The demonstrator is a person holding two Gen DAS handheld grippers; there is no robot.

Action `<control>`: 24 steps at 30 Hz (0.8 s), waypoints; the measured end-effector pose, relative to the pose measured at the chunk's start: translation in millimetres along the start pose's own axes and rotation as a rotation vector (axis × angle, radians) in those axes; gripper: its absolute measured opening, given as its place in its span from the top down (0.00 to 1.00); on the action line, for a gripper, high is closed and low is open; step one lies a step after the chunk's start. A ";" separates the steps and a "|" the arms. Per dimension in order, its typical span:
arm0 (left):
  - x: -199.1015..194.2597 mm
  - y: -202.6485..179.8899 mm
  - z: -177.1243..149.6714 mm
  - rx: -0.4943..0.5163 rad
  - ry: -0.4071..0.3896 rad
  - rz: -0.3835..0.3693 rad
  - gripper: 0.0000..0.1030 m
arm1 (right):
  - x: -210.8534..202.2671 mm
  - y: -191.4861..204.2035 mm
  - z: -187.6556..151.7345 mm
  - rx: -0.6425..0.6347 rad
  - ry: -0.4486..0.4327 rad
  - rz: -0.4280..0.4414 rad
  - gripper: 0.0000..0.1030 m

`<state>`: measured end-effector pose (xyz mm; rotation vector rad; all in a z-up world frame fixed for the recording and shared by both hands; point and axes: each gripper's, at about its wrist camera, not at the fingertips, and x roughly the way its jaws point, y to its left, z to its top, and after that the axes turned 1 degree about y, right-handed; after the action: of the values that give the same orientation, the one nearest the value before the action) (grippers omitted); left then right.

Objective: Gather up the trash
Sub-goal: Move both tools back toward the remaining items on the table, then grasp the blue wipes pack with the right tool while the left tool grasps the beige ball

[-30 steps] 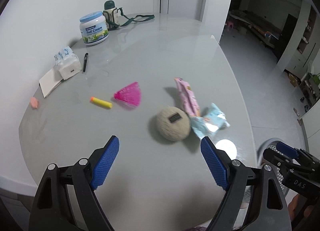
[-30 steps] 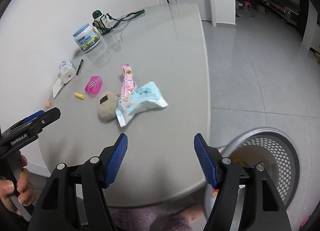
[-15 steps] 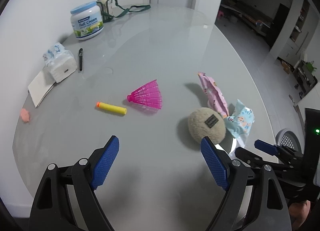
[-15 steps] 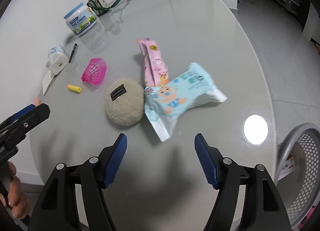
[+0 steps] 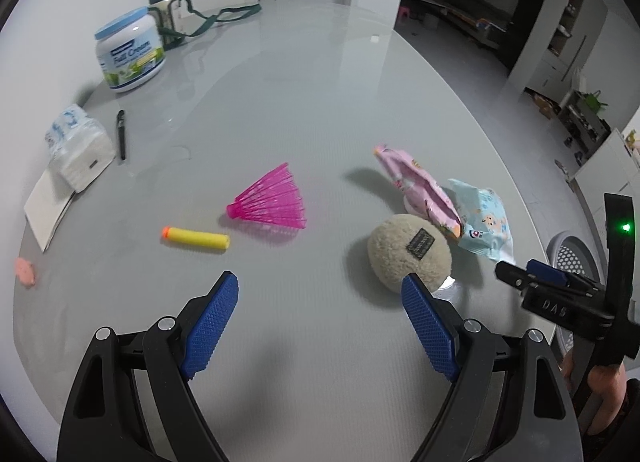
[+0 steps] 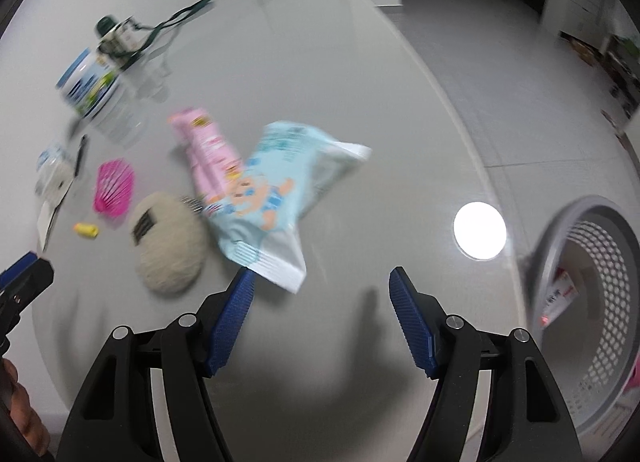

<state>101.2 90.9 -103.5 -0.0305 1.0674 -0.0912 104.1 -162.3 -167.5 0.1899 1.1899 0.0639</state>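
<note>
On the grey table lie a light blue wrapper [image 6: 276, 198], a pink wrapper [image 6: 208, 150], a beige plush ball [image 6: 168, 242], a pink shuttlecock [image 5: 272, 200] and a yellow foam dart [image 5: 196, 239]. My right gripper [image 6: 320, 282] is open just above the table, with the blue wrapper's near end beside its left finger. My left gripper [image 5: 320, 288] is open and empty, short of the dart and the shuttlecock, with the plush ball [image 5: 408, 250] by its right finger. The blue wrapper [image 5: 486, 222] and pink wrapper [image 5: 420, 190] lie behind the ball.
A grey perforated basket [image 6: 592, 302] stands off the table's right edge with a wrapper inside. At the far left are a Full Cream tub [image 5: 130, 50], a strapped bottle [image 5: 164, 6], a tissue pack [image 5: 80, 150], a pen [image 5: 121, 134], paper [image 5: 48, 206] and a small pink piece [image 5: 26, 272].
Both grippers have come down and closer to the table. The left view has swung left towards the dart and shuttlecock. The right one now hangs over the blue wrapper's near end.
</note>
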 end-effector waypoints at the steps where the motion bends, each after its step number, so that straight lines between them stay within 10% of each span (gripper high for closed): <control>1: 0.8 -1.2 1.1 0.004 -0.001 -0.007 0.20 | -1.6 -5.9 0.7 0.012 -0.002 -0.014 0.35; 13: 7.6 -3.0 10.9 0.012 -0.002 -0.046 0.20 | -35.7 13.5 14.9 -0.009 -0.079 0.011 0.35; 24: 10.9 2.4 12.1 0.007 0.007 -0.047 0.20 | 15.3 47.4 43.0 -0.025 0.001 0.032 0.35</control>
<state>117.2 92.2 -107.3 -0.0493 1.0738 -0.1376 152.0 -118.4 -157.6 0.1875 1.1869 0.1070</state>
